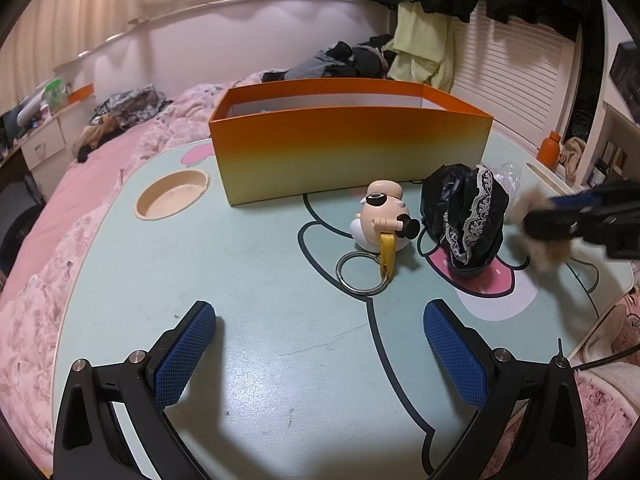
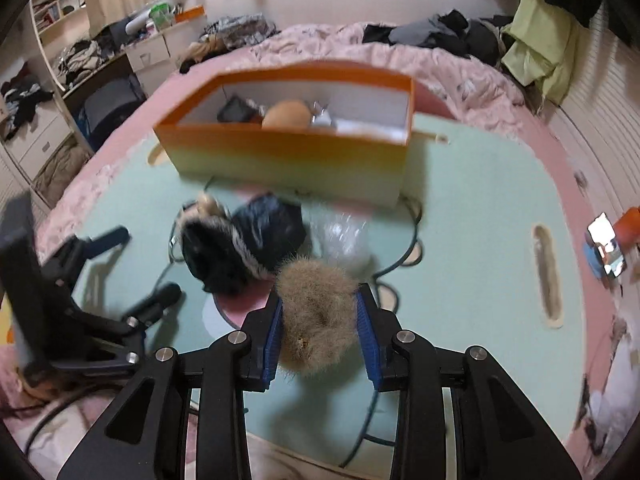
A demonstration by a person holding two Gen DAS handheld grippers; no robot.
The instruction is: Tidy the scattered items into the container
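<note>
Now, your right gripper (image 2: 320, 320): jaws clenched on the furry pompom (image 2: 316, 316), above the desk (image 2: 460, 264).
Your left gripper (image 1: 320, 344): jaws released, holding nothing.
Orange box (image 2: 288, 156): beyond.

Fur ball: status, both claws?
Right claw shut on fur ball, short of the orange box. Left claw open, empty. Black lace bundle in between.

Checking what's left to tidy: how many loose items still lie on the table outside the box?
3: a small figurine with yellow strap, a black lace-trimmed cloth bundle, crumpled clear plastic behind it. Others may be hidden.
</note>
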